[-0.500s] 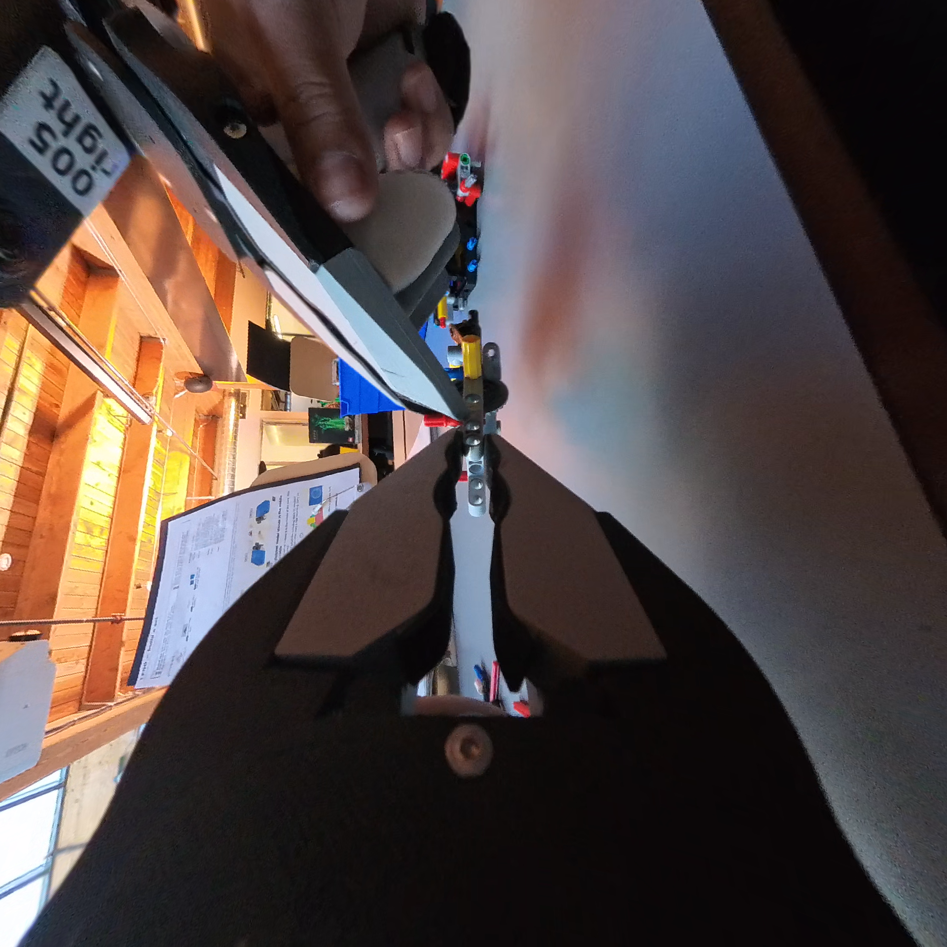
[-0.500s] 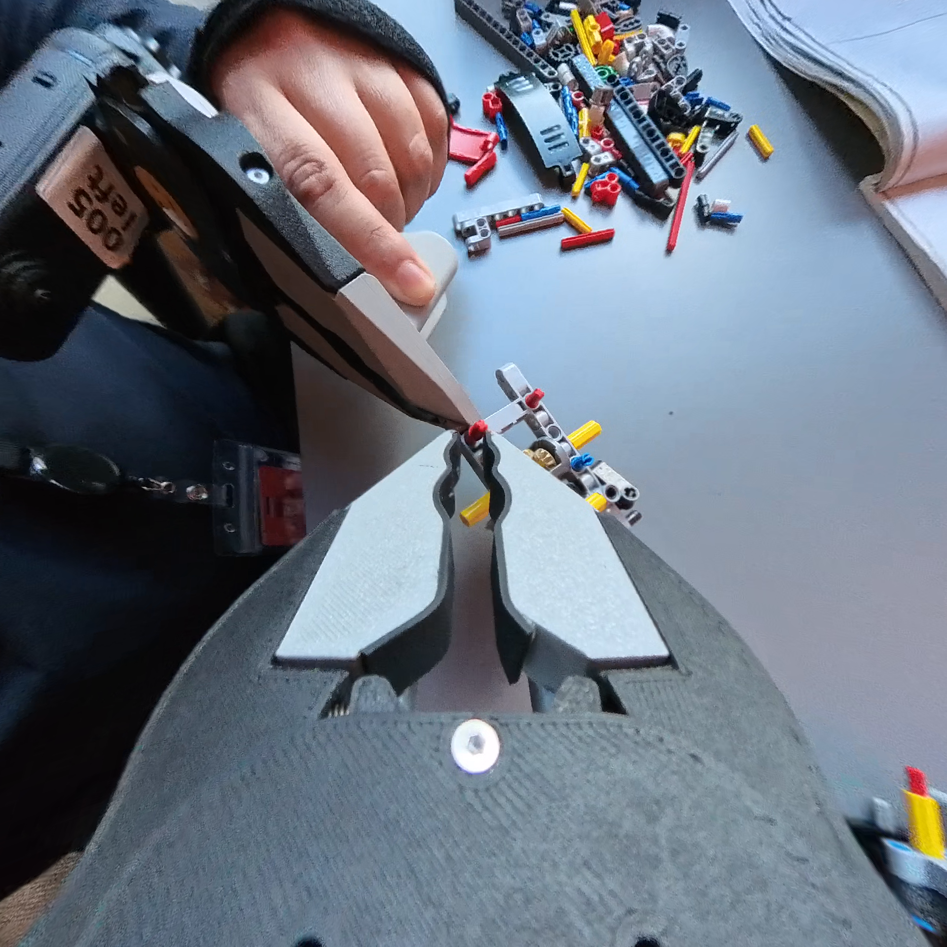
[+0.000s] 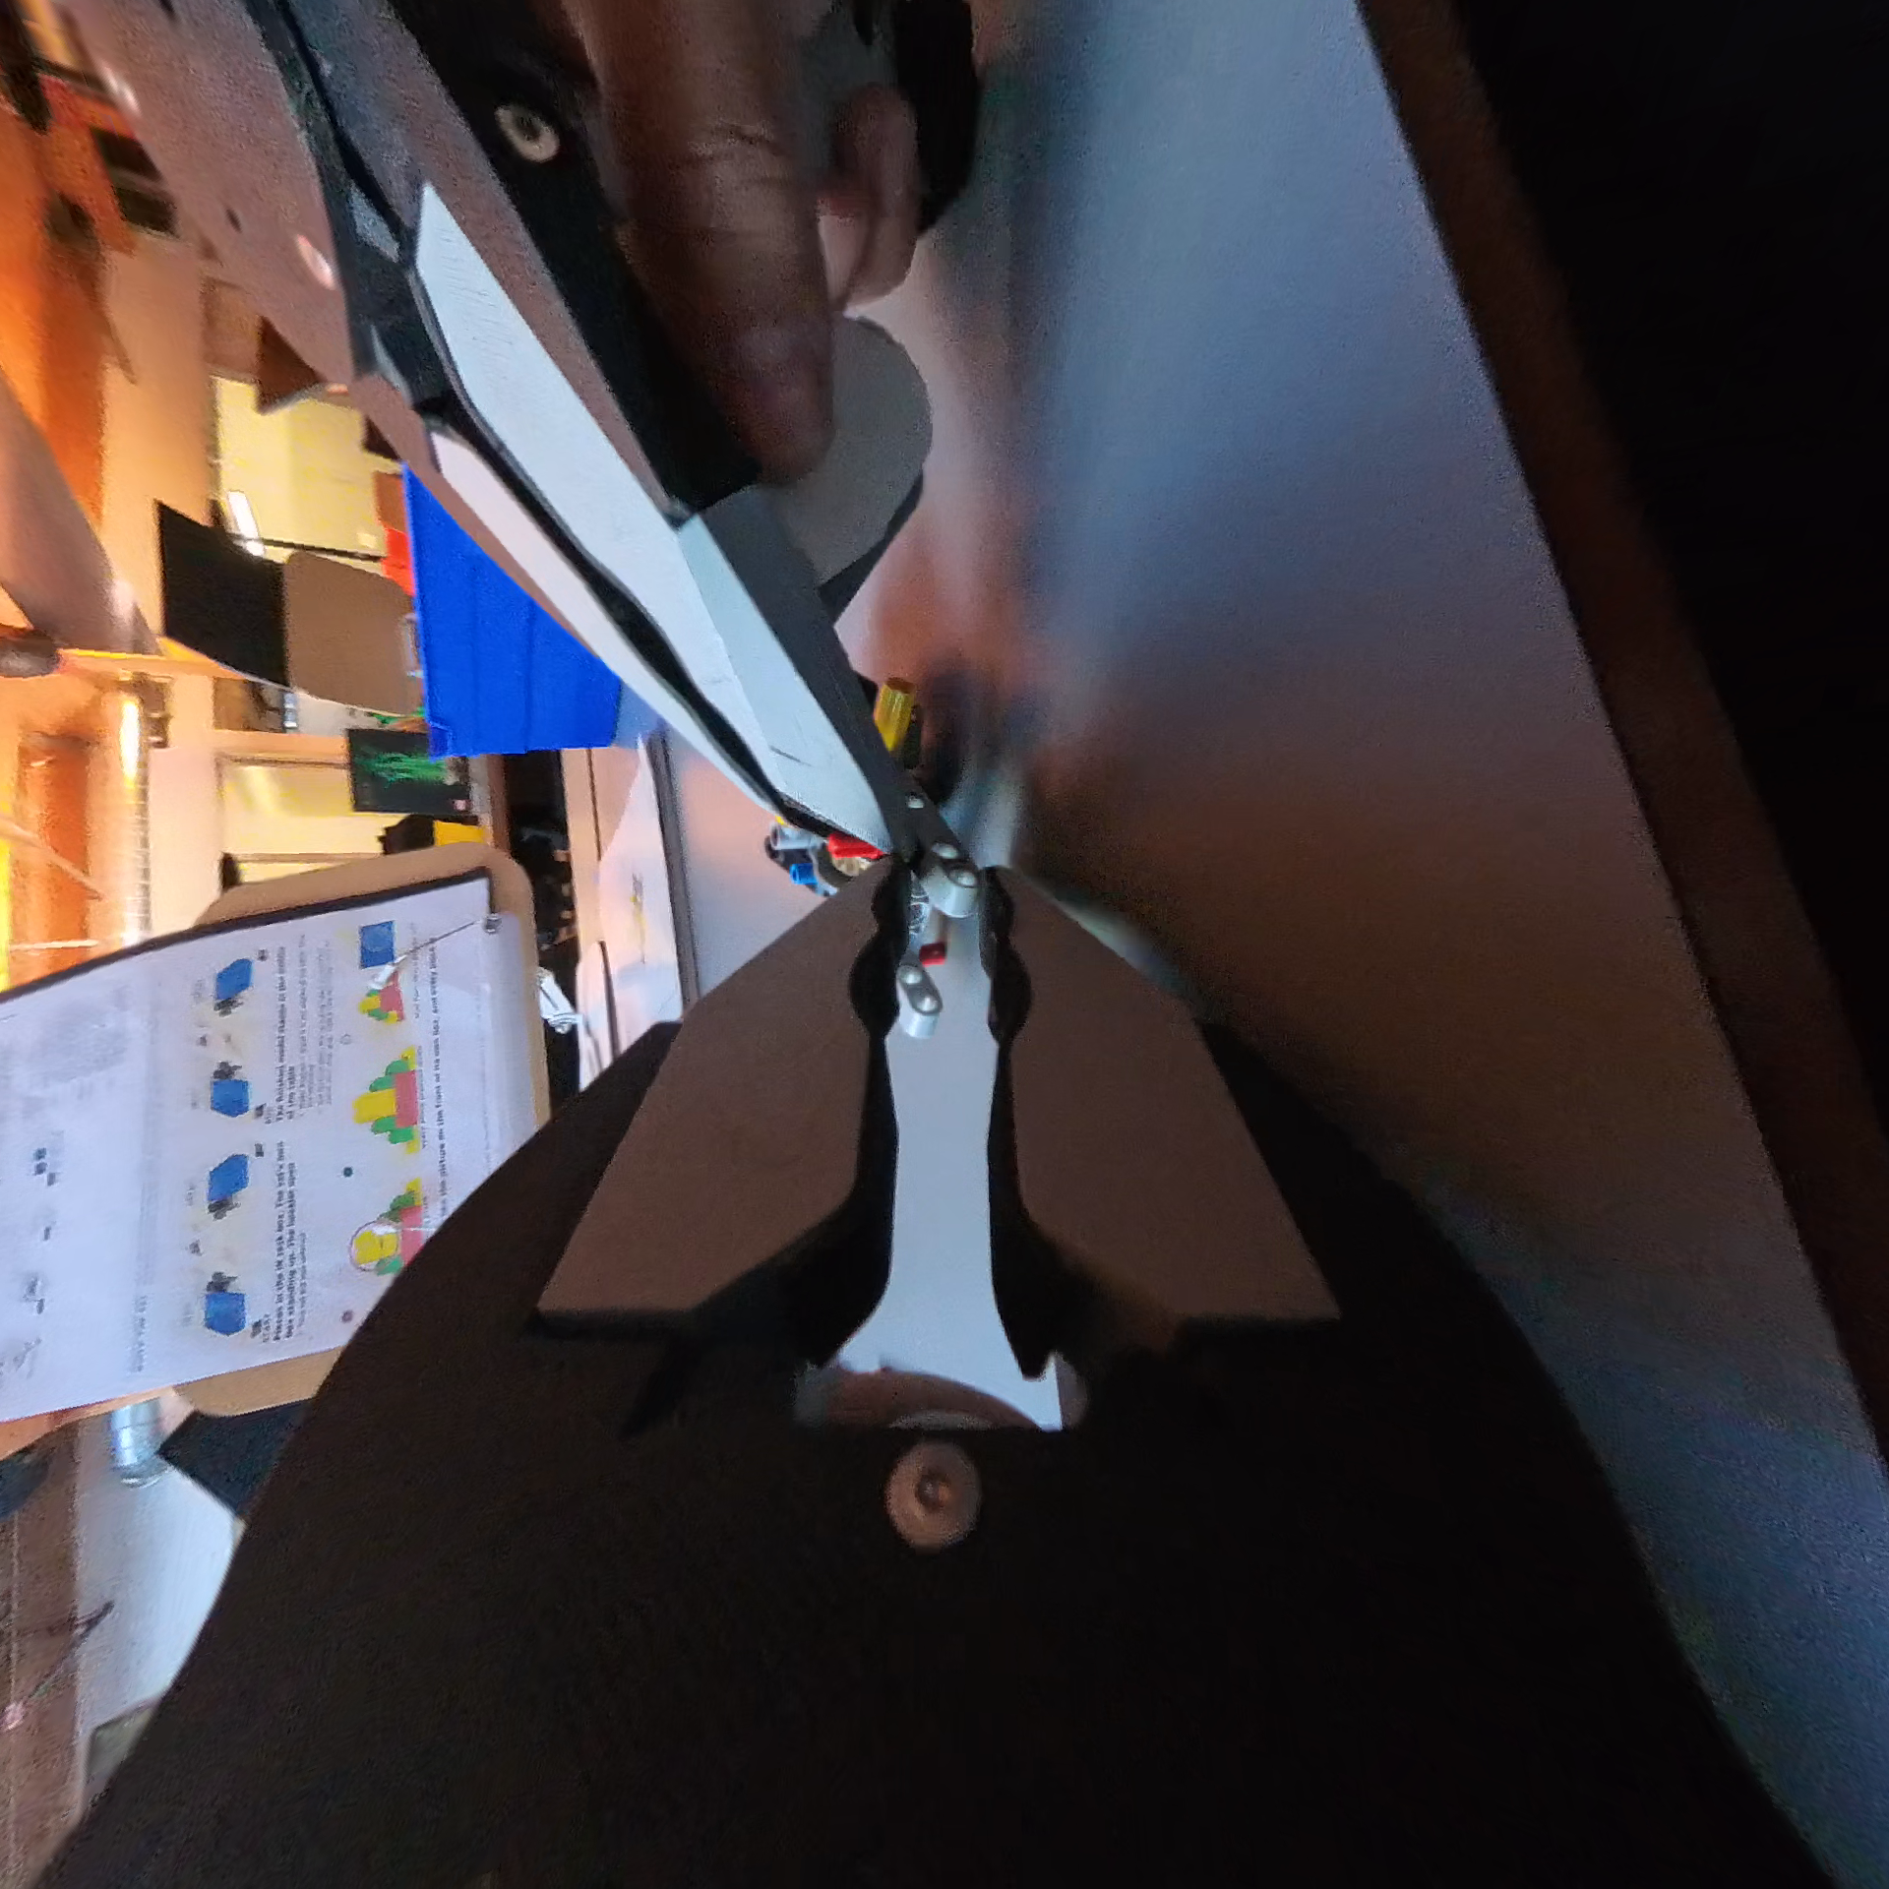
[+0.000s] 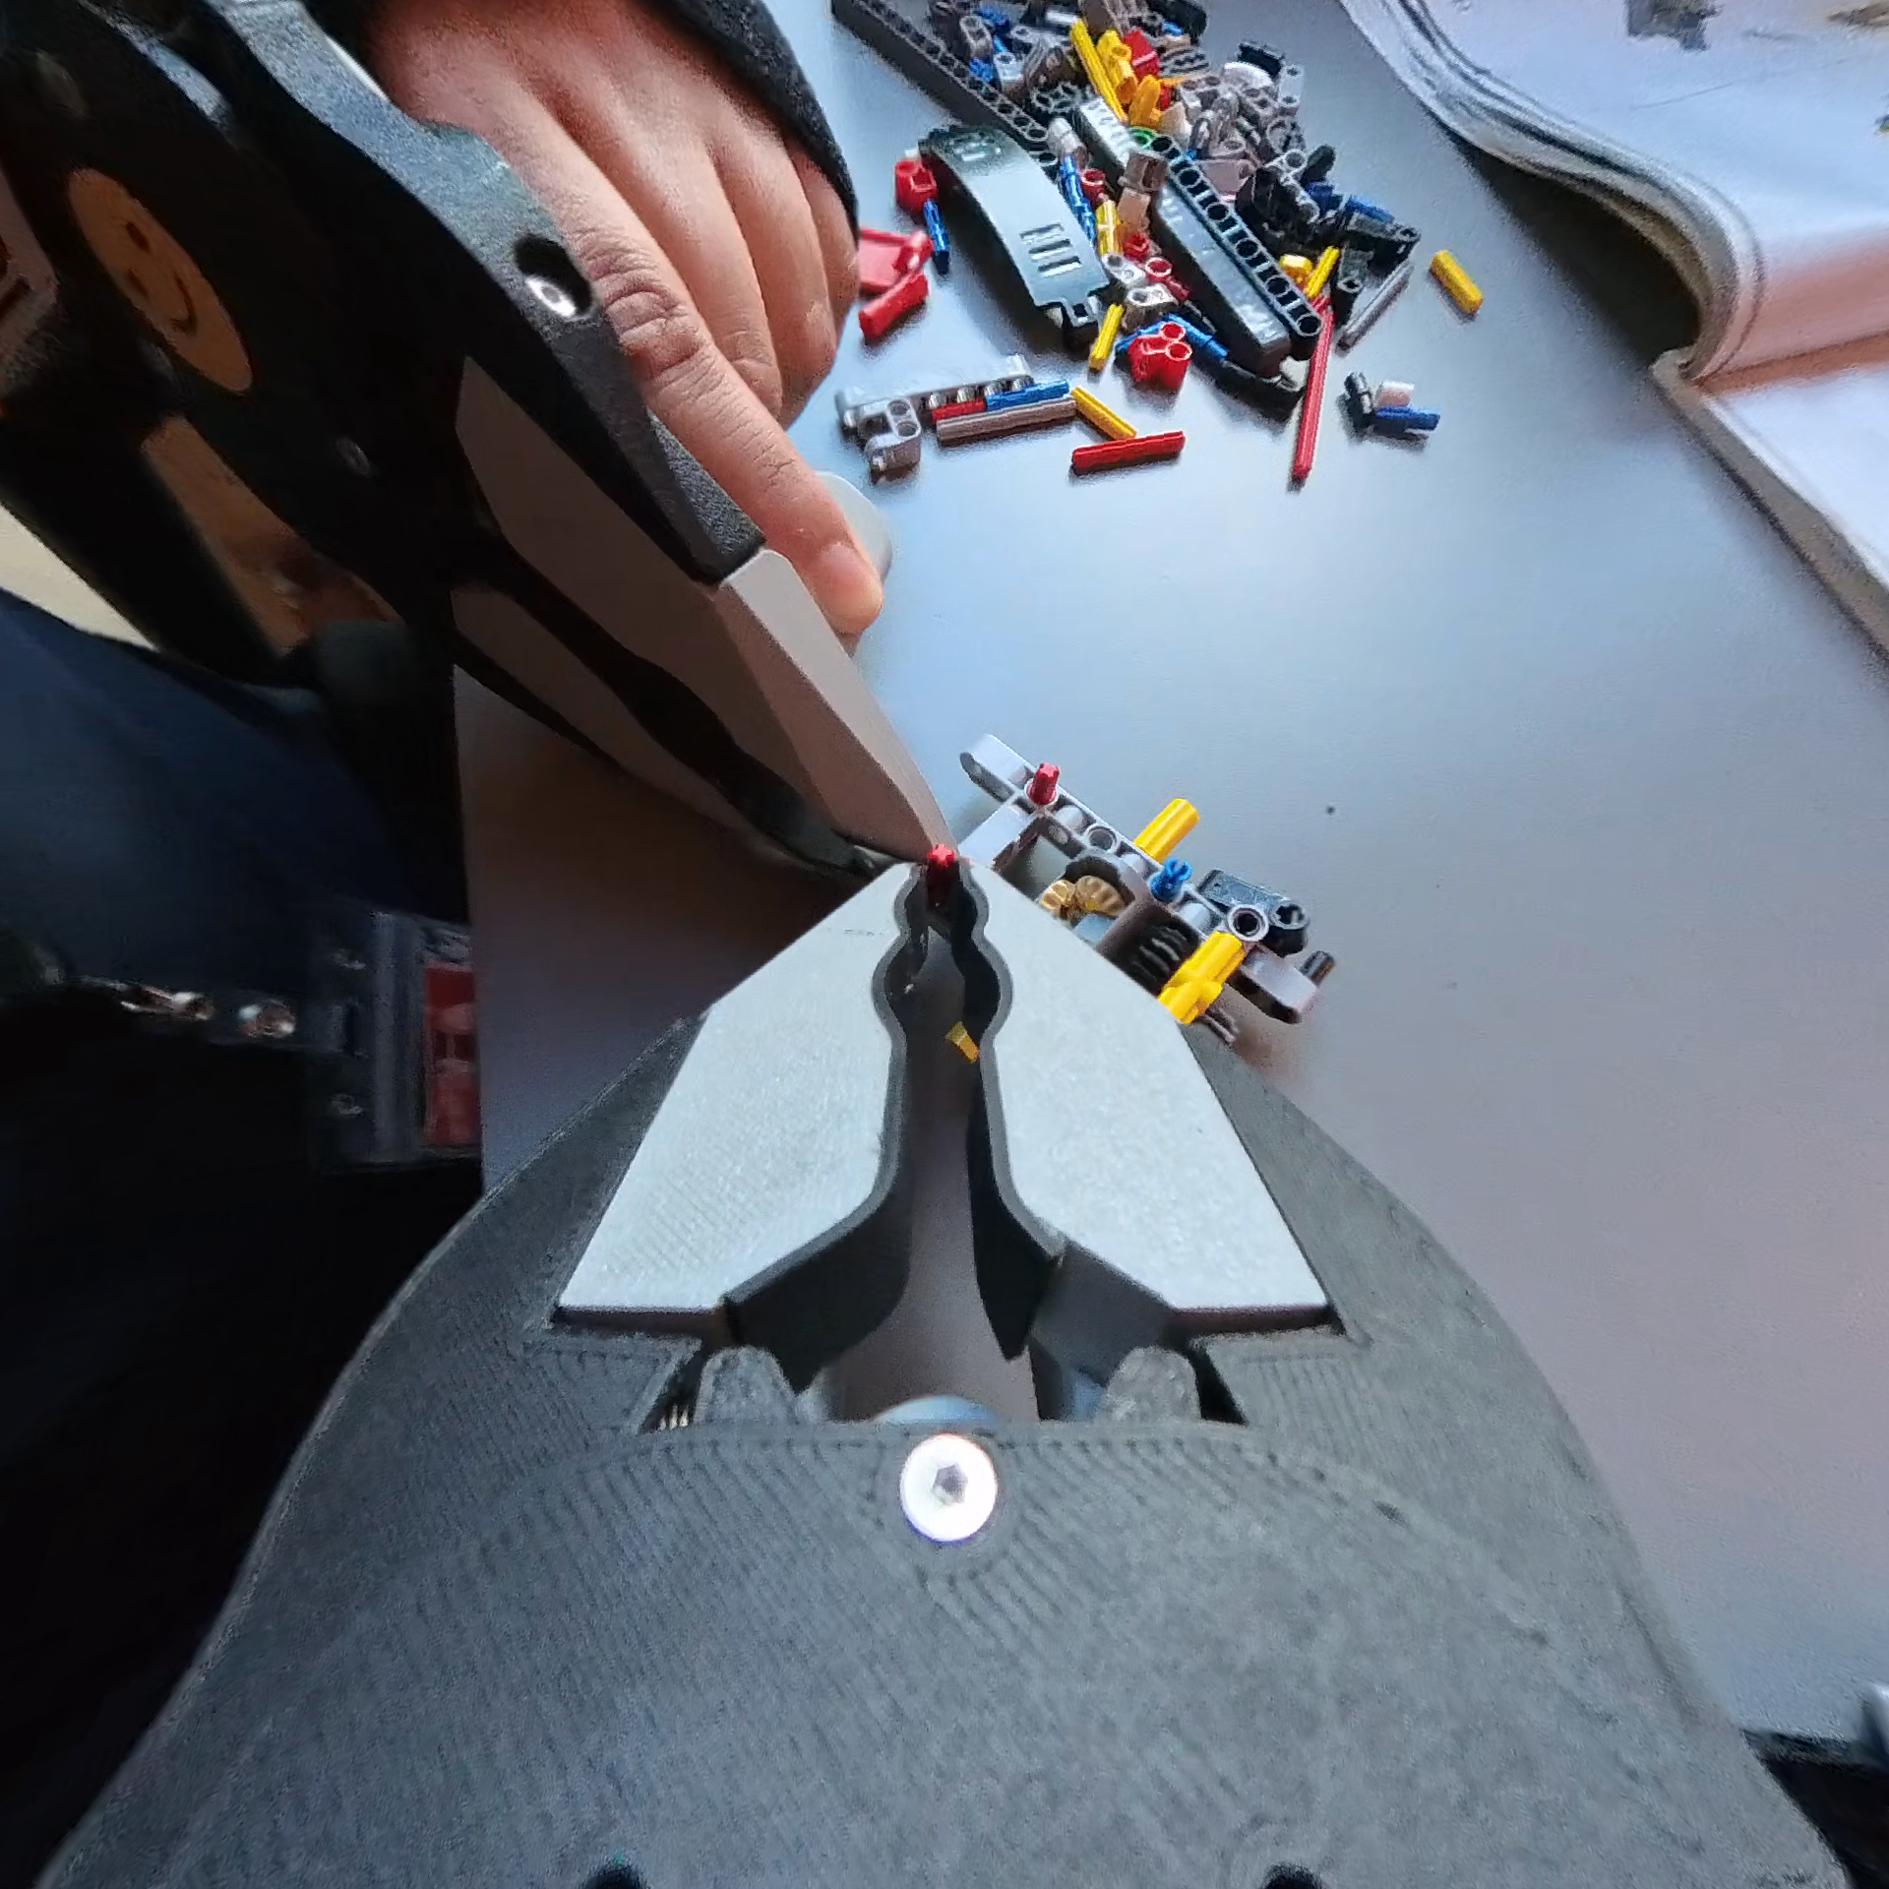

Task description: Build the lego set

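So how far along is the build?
Done: a small assembled frame with a gold gear lies on the table. In hand: the right gripper has its jaws pinched on a red pin at the frame's near end, and the left gripper has its jaws open at the same spot. Left: a big pile of loose parts beside the open booklet.

At frame centre the left gripper (image 3: pixel 935 900) stands slightly parted around a grey holed beam (image 3: pixel 925 986), a gap showing on the right side. The right gripper (image 3: pixel 900 843) slants in from upper left, its tips meeting the beam's far end.
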`<state>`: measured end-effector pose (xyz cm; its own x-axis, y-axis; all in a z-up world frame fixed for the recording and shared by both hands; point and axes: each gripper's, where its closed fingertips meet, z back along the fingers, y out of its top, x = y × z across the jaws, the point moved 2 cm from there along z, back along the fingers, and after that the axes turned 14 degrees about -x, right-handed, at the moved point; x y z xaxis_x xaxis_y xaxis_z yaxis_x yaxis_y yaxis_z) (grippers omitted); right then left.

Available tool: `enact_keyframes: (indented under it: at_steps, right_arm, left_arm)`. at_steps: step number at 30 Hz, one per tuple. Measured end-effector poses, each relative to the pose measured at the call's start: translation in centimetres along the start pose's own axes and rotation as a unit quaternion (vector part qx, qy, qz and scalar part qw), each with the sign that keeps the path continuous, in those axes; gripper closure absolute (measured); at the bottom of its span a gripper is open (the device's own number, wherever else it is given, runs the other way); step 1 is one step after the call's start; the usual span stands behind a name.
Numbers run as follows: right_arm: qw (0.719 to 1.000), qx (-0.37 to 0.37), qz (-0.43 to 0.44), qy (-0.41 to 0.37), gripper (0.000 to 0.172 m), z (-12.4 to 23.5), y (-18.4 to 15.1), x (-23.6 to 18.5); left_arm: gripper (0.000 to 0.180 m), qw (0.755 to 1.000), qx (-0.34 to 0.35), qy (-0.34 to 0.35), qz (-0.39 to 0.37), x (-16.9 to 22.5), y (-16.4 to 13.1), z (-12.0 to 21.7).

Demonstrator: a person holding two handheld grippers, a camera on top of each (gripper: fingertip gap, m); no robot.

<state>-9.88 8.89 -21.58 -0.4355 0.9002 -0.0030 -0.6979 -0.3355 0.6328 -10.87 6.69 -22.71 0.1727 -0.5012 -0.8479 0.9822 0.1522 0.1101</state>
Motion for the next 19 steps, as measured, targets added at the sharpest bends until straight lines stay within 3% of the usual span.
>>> enact_keyframes:
  at_steps: [10,19]
  right_arm:
    - [0.969,0.148,-0.166,0.105,0.172,2.2,2.6,3.0]
    - [0.950,0.201,-0.213,0.107,0.172,2.7,3.4,4.3]
  left_arm:
    - [0.176,0.993,0.013,0.066,0.094,-3.9,-0.9,-0.2]
    - [0.176,0.989,0.006,0.089,0.117,-5.2,-1.1,-0.5]
